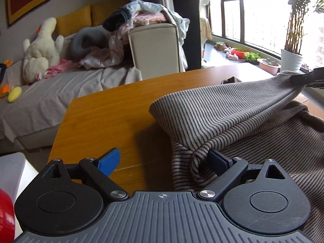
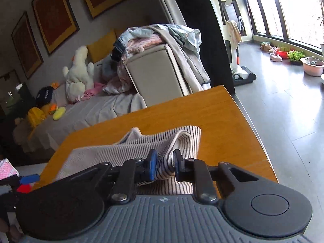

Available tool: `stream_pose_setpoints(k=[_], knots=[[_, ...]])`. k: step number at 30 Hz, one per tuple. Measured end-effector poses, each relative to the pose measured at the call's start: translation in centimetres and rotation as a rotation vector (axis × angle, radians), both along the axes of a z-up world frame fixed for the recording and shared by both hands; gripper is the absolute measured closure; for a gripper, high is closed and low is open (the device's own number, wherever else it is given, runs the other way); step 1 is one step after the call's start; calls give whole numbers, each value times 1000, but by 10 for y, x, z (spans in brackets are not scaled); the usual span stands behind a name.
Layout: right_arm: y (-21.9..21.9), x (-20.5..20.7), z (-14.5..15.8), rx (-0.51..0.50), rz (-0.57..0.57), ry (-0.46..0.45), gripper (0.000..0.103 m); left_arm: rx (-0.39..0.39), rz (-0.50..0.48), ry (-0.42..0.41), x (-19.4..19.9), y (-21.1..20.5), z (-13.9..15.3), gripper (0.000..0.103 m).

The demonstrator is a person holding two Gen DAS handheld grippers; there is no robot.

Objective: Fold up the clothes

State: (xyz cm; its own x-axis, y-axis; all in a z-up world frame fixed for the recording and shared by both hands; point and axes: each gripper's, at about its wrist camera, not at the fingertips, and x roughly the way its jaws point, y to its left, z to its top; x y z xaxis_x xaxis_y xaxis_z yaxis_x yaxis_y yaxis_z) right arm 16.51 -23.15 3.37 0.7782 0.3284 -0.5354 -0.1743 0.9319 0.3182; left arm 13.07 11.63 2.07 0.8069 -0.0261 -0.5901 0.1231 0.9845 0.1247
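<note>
A grey-and-black striped garment (image 1: 232, 117) lies on the wooden table (image 1: 113, 109), with one layer folded over the rest. My left gripper (image 1: 162, 160) stands wide open at the garment's near left edge. Its right finger (image 1: 217, 160) touches a bunched fold, and its blue left pad (image 1: 109, 162) hangs over bare wood. My right gripper (image 2: 165, 162) is shut on a folded edge of the striped garment (image 2: 141, 145), which sits pinched between the blue pads. In the left wrist view the right gripper (image 1: 303, 79) holds that edge lifted off the table at the far right.
Past the table's far edge (image 2: 202, 113) stands a sofa (image 1: 60, 93) with a white plush toy (image 1: 40, 50) and a pile of clothes (image 1: 141, 16) on its armrest. Open floor (image 2: 283, 101), potted plants (image 1: 291, 56) and windows lie to the right. A red object (image 1: 6, 214) sits at my near left.
</note>
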Motion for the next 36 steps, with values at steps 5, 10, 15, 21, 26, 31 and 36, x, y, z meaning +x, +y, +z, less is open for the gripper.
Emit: stream_pose_setpoints(k=[5, 10, 15, 21, 26, 31, 36], knots=[[-6, -4, -12, -87, -77, -8, 76, -68, 36, 4, -1, 3, 9, 6], [5, -10, 7, -95, -69, -104, 76, -117, -60, -62, -19, -12, 29, 4], [23, -4, -2, -3, -33, -107, 76, -199, -133, -117, -10, -39, 27, 1], [42, -3, -18, -68, -27, -103, 53, -198, -92, -46, 17, -54, -12, 1], [46, -5, -17, -100, -49, -120, 51, -176, -33, -36, 18, -52, -15, 0], [39, -9, -17, -86, -114, -134, 36, -200, 23, -9, 19, -46, -16, 0], [36, -6, -18, -87, -160, -121, 36, -215, 59, 39, 23, -41, -20, 0]])
